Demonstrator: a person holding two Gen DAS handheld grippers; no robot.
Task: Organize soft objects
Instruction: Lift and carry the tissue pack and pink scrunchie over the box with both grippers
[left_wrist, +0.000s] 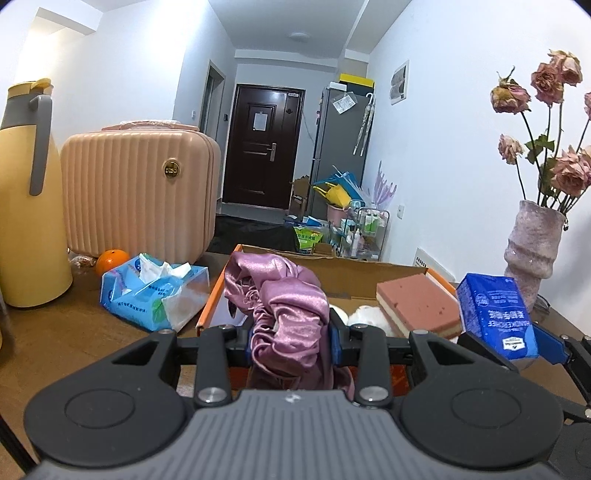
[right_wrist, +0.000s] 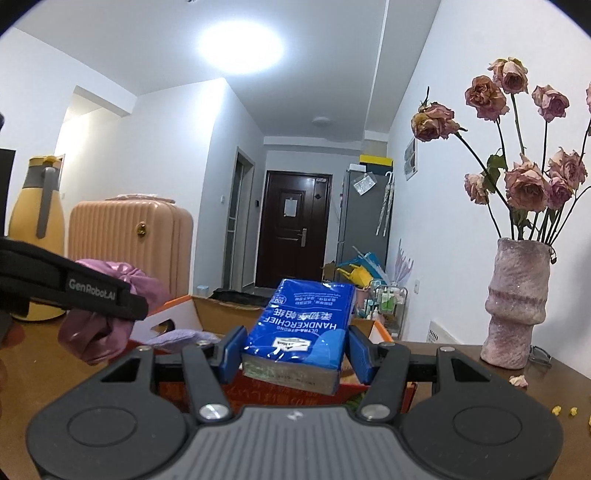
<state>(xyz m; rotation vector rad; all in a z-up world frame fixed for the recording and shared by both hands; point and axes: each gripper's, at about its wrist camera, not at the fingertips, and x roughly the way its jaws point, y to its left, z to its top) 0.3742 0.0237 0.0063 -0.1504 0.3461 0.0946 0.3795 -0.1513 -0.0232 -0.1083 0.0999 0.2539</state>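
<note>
My left gripper (left_wrist: 291, 339) is shut on a purple satin cloth (left_wrist: 284, 299) and holds it above the near edge of an open cardboard box (left_wrist: 369, 275) with an orange rim. My right gripper (right_wrist: 295, 350) is shut on a blue handkerchief tissue pack (right_wrist: 303, 328), held over the box's right side; the pack also shows in the left wrist view (left_wrist: 496, 314). Inside the box lie a pink-and-cream sponge (left_wrist: 417, 302) and something white and fluffy (left_wrist: 365, 317). The cloth and left gripper show at the left of the right wrist view (right_wrist: 107, 306).
On the brown table (left_wrist: 55, 332) stand a yellow thermos jug (left_wrist: 26, 206), a pink ribbed case (left_wrist: 140, 192), an orange (left_wrist: 110, 260) and an open blue tissue packet (left_wrist: 155, 291) at left. A pink vase of dried roses (right_wrist: 517, 302) stands at right.
</note>
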